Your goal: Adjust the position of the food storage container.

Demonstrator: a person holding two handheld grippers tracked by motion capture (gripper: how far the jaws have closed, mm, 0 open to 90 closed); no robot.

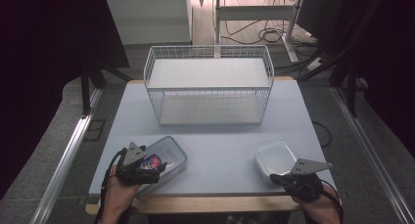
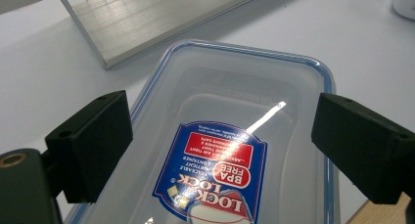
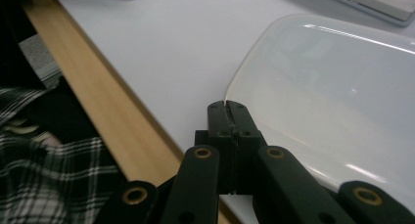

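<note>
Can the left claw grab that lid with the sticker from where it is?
Probably yes. The left claw is open, right above the lid, one jaw to each side of it. Nothing lies between them, and the basket stands farther back.

I see a pale blue-grey surface (image 1: 220, 145) with a light wood front edge. The wire basket (image 1: 209, 84) is white. The lid (image 2: 235, 136) under my left claw (image 2: 220, 150) is clear with a blue rim and carries a blue, red and white label (image 2: 213, 172). The container (image 1: 275, 160) near my right claw (image 3: 228, 106) is translucent white. Both claws are black, with brass-coloured rivets. A black-and-white plaid fabric (image 3: 44, 165) shows in the right gripper view.
</note>
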